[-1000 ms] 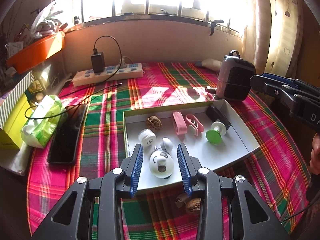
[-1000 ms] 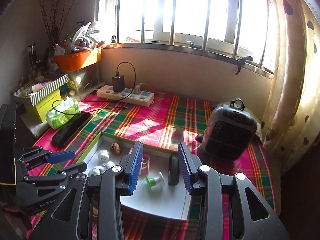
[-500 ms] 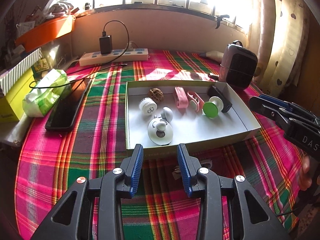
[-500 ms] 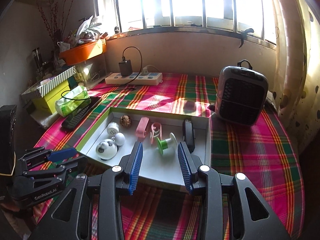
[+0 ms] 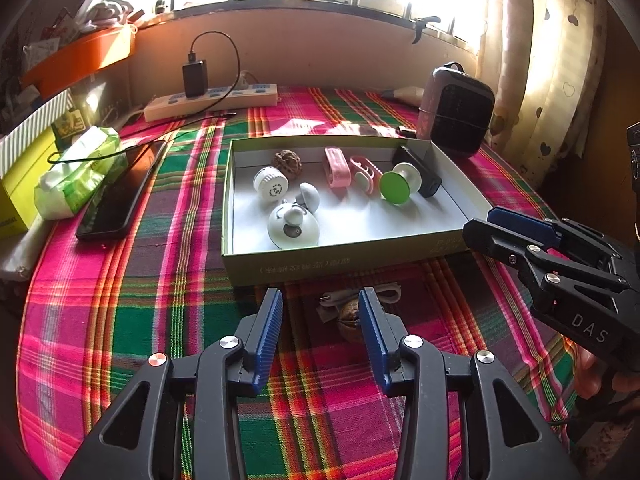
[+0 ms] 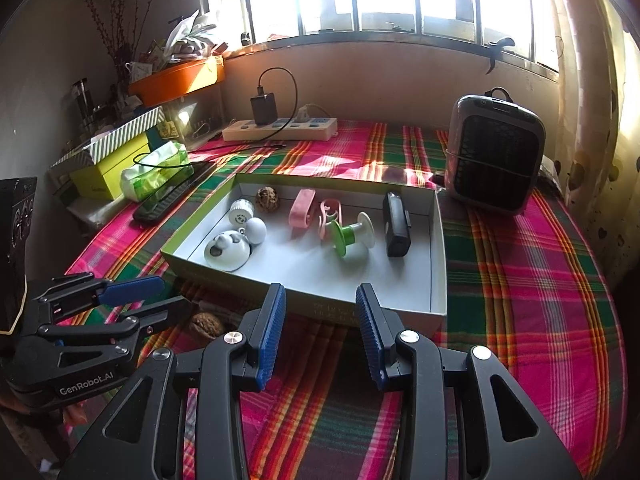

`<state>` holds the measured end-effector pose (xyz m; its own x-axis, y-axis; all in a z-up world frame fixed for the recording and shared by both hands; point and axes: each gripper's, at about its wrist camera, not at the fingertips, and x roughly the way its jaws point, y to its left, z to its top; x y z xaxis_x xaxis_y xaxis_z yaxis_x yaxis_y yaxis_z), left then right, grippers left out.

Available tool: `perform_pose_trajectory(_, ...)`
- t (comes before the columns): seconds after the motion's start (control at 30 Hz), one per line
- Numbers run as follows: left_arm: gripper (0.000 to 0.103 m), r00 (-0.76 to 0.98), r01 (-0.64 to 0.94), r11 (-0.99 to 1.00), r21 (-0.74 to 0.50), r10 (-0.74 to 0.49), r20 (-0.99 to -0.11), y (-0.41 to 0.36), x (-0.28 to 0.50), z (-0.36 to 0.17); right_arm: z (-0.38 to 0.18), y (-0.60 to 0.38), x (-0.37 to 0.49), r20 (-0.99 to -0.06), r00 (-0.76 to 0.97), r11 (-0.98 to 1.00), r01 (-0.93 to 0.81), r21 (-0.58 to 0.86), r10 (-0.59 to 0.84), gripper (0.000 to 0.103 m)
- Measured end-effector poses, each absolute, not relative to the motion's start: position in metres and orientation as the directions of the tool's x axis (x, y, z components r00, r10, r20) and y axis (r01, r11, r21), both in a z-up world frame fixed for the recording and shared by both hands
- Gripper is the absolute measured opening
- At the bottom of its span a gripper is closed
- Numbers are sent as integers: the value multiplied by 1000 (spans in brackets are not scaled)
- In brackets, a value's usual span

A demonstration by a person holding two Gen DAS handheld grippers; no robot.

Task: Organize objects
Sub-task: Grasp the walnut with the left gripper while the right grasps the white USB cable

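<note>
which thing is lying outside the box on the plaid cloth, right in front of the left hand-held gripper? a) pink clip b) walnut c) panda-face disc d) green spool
b: the walnut lies on the plaid cloth in front of the box, by the left hand-held gripper, whose jaws stand open; the other three are inside the box.

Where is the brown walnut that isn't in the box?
The walnut lies on the plaid cloth just outside the box's near wall, beside a white cable, ahead of the left gripper.
</note>
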<state>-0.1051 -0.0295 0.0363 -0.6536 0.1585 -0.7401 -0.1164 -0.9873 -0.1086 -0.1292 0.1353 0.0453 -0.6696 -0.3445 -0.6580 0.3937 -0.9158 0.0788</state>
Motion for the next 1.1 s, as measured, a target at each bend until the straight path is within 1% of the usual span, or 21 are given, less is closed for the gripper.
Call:
perform_pose_trajectory(0.23, 39, -632, -136, -983, -126, 183, -753, -25, -107, 29, 37, 137, -125, -672, -663, -920, 384, 75, -331, 38)
perform_pose_trajectory(0.3, 41, -630, -137, -982, -133, 190, -753, -24, -108, 28, 36, 138, -125, -673, -662, -922, 378, 80, -330, 38)
perform_pose_trajectory(0.4, 42, -624, -143, -980, -137, 197, -756, -22, -109, 26, 34, 140, -124, -678, -660, -926, 369, 82, -323, 38)
perform_pose_trajectory(0.63, 42, -608, -169, -975, -146, 220, -763, -14, -111, 22, 31, 141, -125, -685, -655, -928, 361, 90, -321, 39)
perform_pose_trajectory(0.97, 42, -595, -154, -975, -159, 220, -773, -13, -119, 14, 27, 136, -125, -700, -639, -926, 368, 87, -320, 39)
perform_pose_trajectory(1.03, 41, -593, -144, -975, -167, 220, -774, -16, -119, 13, 26, 133, -126, -702, -635, -924, 374, 86, -322, 39)
perform_pose_trajectory(1.07, 38, -593, -134, -975, -175, 221, -774, -18, -119, 13, 26, 132, -125, -703, -634, -922, 378, 83, -322, 39)
perform_pose_trajectory(1.1, 33, -595, -131, -974, -185, 226, -771, -20, -119, 13, 26, 130, -125, -704, -632, -921, 382, 79, -322, 39)
